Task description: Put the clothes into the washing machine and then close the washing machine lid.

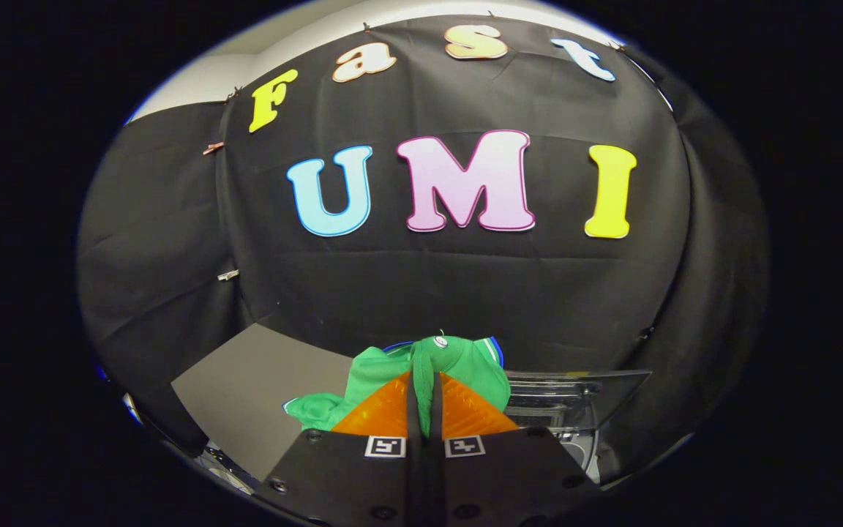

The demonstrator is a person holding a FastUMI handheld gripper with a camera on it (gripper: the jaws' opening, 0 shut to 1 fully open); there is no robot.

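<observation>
A green garment with a blue and white trim and a small white button hangs bunched from my gripper, which is shut on a fold of it. The cloth spills over both fingers and droops to their left. I hold it up in the air, above a grey table top. To the right of the fingers and behind the cloth stands a clear plastic lid, raised open; part of the washing machine shows below it.
The black booth cloth hangs close behind the table and the machine. A white wall shows above the cloth at the left. The grey table top stretches away to the left of the fingers.
</observation>
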